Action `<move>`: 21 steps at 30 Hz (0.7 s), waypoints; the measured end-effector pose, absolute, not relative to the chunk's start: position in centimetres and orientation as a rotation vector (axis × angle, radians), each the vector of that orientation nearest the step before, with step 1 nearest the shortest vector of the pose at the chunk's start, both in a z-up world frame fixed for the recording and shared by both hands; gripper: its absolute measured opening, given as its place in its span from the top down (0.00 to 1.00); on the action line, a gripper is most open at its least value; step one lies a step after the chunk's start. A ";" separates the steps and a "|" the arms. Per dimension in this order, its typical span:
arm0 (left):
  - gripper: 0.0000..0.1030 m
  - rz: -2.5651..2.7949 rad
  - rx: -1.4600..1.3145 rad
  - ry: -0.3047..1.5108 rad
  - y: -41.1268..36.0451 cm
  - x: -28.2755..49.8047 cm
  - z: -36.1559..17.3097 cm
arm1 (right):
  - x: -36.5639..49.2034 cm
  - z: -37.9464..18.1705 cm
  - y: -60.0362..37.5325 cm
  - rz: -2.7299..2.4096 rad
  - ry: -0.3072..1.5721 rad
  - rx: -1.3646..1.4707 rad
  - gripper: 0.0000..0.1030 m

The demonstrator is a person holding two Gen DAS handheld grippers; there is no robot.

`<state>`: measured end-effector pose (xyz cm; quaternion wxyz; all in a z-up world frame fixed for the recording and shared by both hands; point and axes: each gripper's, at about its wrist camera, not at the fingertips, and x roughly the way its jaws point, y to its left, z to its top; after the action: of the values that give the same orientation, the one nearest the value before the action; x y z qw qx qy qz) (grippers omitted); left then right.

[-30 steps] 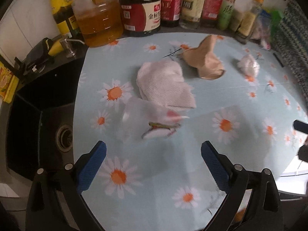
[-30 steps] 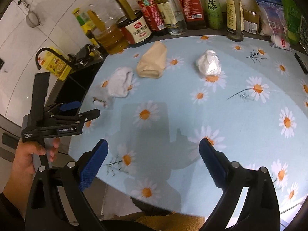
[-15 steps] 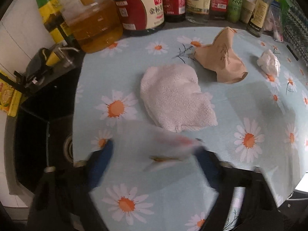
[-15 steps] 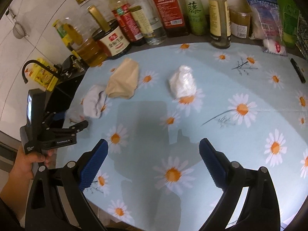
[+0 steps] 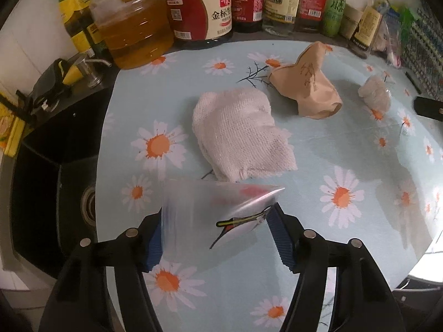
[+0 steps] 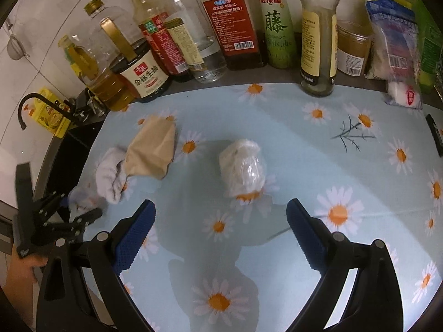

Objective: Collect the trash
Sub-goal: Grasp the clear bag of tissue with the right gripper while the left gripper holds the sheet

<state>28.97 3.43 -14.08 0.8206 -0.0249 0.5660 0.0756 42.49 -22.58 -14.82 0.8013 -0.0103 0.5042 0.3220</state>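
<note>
A clear plastic wrapper with red print stands bent between the blue pads of my left gripper, whose jaws are closing on it and touch both its sides. Beyond it lie a white paper towel, a crumpled brown paper bag and a plastic-wrapped white wad. My right gripper hovers open over the daisy tablecloth, with the wad just ahead of its fingers. To its left I see the brown bag, the towel and the left gripper.
Oil and sauce bottles line the back edge. A black sink with a tap lies left of the table. Food packets stand at the back right. A dark slim object lies at the right edge.
My left gripper came down over the wrapper and its jaws narrowed onto it, bending it upward. My right gripper moved across the table, so the wad now sits close in front.
</note>
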 end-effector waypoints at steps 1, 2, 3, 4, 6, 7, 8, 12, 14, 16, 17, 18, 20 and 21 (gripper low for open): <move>0.38 0.168 -0.061 1.200 3.4 28.7 -13.9 | 42.9 -14.8 -22.3 0.691 1.076 -0.030 0.08; 0.38 0.175 -0.067 1.197 3.4 28.4 -13.7 | 43.1 -14.9 -22.1 0.691 1.072 -0.038 0.08; 0.38 0.180 -0.083 1.194 3.3 28.1 -13.5 | 43.5 -15.0 -21.8 0.690 1.073 -0.047 0.08; 0.38 0.181 -0.099 1.193 3.3 27.8 -13.3 | 43.8 -15.2 -21.6 0.691 1.076 -0.052 0.08; 0.38 0.192 -0.115 1.186 3.2 27.2 -12.9 | 44.5 -15.7 -21.1 0.686 1.074 -0.071 0.08; 0.38 0.197 -0.124 1.182 3.1 26.8 -12.7 | 44.7 -15.9 -20.9 0.683 1.076 -0.077 0.08; 0.38 0.200 -0.131 1.180 3.0 26.6 -12.5 | 45.1 -16.3 -20.7 0.682 1.081 -0.084 0.08; 0.38 0.223 -0.172 1.162 2.6 25.4 -11.7 | 46.2 -17.5 -20.2 0.668 1.100 -0.119 0.18; 0.38 0.232 -0.189 1.157 2.5 25.0 -11.5 | 46.7 -18.1 -20.0 0.660 1.115 -0.133 0.26; 0.38 0.243 -0.204 1.156 2.3 24.6 -11.5 | 47.2 -18.7 -19.8 0.658 1.135 -0.140 0.35; 0.38 0.248 -0.213 1.156 2.2 24.5 -11.5 | 47.3 -18.9 -19.8 0.660 1.143 -0.143 0.41; 0.38 0.253 -0.218 1.157 2.1 24.3 -11.5 | 47.5 -19.1 -19.6 0.662 1.147 -0.145 0.46; 0.38 0.266 -0.229 1.159 2.0 24.0 -11.6 | 47.6 -19.2 -19.5 0.657 1.138 -0.163 0.50; 0.38 0.270 -0.233 1.160 2.0 23.9 -11.7 | 47.6 -19.2 -19.4 0.660 1.135 -0.168 0.51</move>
<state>23.86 1.99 -11.65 0.8214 -0.1094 0.5452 0.1269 47.64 -19.41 -19.17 0.7889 -0.0779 0.5271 0.3063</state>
